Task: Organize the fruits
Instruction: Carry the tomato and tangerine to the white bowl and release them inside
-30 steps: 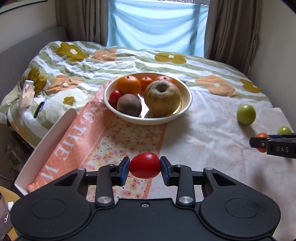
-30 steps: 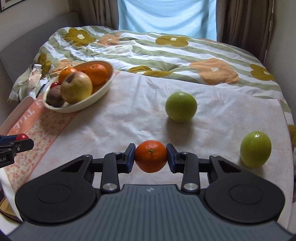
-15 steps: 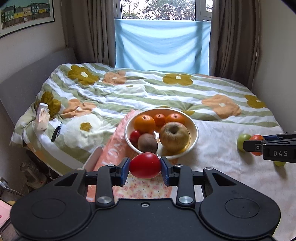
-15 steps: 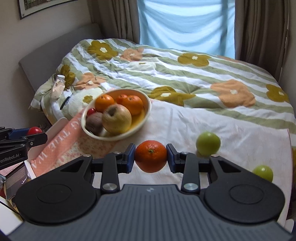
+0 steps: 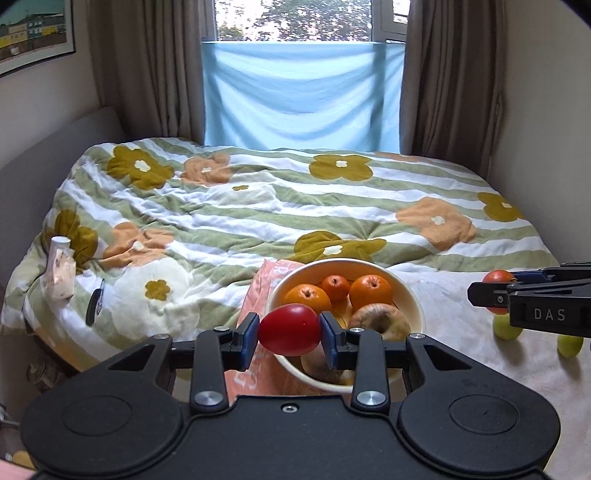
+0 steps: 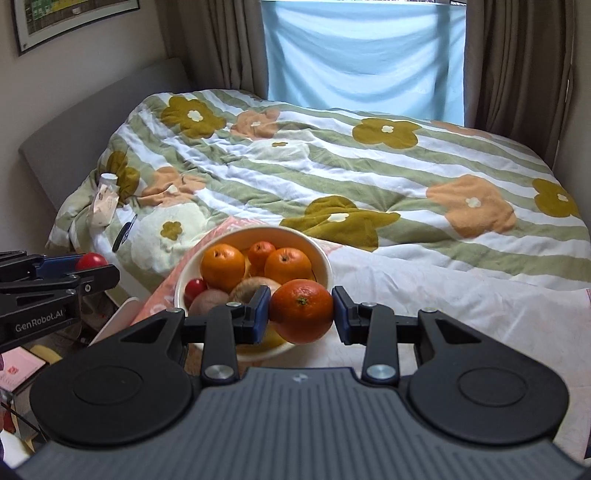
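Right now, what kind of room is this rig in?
Likely a bedroom: a bed with a floral quilt, a curtained window behind it, a framed picture on the wall. The fruit bowl sits on the bed.

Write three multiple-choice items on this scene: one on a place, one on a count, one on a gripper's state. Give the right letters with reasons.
1. Where do the green fruits lie?
A. in the bowl
B. on the cloth right of the bowl
C. on the floor

2. How many orange fruits sit in the bowl?
A. one
B. three
C. five

3. What is the left gripper doing?
A. shut on a red tomato
B. open over the bowl
C. shut on a green fruit

Answers:
1. B, two of them rest on the pale cloth beyond the bowl's right rim.
2. B, the right wrist view shows three oranges there.
3. A, its pads press both sides of the red tomato; the right gripper likewise clamps an orange.
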`<state>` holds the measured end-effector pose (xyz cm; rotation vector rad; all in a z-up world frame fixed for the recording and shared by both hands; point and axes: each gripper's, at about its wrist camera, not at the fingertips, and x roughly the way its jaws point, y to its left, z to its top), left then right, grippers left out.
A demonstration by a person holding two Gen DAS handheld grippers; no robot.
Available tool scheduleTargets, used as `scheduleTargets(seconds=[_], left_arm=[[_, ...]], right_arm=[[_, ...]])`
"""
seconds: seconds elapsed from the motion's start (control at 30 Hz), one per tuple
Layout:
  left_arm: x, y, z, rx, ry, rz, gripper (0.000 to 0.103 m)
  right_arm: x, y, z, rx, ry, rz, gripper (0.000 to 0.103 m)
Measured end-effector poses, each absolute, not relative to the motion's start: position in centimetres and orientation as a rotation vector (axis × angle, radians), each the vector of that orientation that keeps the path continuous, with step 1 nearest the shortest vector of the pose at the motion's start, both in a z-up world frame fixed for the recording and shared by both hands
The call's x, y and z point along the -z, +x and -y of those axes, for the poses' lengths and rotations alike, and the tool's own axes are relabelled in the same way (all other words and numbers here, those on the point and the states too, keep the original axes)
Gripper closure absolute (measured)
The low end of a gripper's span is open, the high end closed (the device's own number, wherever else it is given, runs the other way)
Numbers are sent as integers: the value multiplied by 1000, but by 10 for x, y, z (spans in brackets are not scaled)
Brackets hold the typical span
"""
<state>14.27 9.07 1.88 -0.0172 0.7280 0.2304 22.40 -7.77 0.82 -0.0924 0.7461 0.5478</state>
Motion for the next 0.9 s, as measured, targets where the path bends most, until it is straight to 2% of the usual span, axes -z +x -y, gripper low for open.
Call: scheduleTargets(seconds=[0.47, 0.9], left_arm=[[11, 236, -127, 0, 67, -789, 64], [56, 297, -135, 109, 110, -855, 64]], right_arm=[[16, 273, 27, -384, -40, -805, 52], [45, 292, 20, -266, 12, -864, 52]])
